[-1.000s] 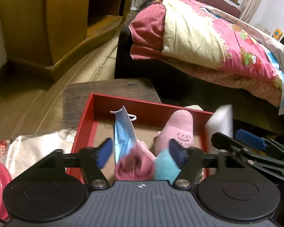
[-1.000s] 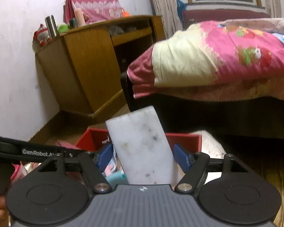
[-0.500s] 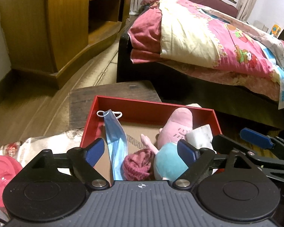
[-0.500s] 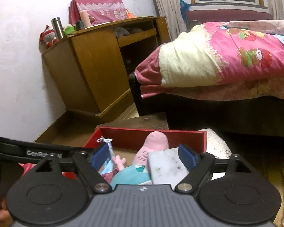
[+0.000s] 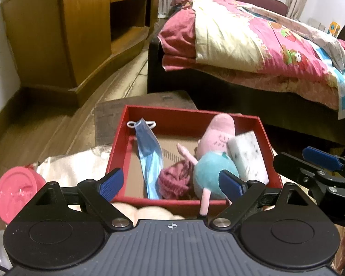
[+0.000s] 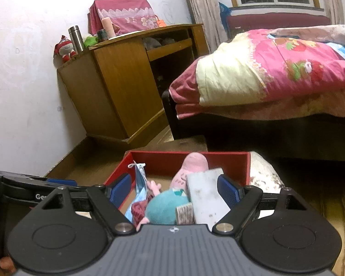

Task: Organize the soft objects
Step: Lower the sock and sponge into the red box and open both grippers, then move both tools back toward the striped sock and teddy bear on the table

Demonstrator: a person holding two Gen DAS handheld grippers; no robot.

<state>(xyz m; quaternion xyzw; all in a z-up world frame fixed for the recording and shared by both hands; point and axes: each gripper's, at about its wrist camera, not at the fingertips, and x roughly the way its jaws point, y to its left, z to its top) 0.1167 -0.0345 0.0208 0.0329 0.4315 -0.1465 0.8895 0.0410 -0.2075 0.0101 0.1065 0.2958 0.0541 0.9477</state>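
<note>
Only the left view shows a pink lid (image 5: 17, 189); both tools (image 5: 171, 184) (image 6: 175, 188) gape empty.

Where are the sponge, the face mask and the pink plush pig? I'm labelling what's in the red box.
sponge (image 5: 247, 156), left wrist view: its speckled white face.
face mask (image 5: 148, 151), left wrist view: its blue pleated middle.
pink plush pig (image 5: 218, 132), left wrist view: its head.

Both tools look alike. The left gripper (image 5: 171, 182) has a ribbed grey housing with a small crosshair mark, two round black discs, angular black linkage arms with silver screws, and blue textured pads (image 5: 110, 181). The right gripper (image 6: 174, 188) is built the same way. White lettering beginning "Ge" shows on a black bar. A bit of skin shows at the lower left corner.
</note>
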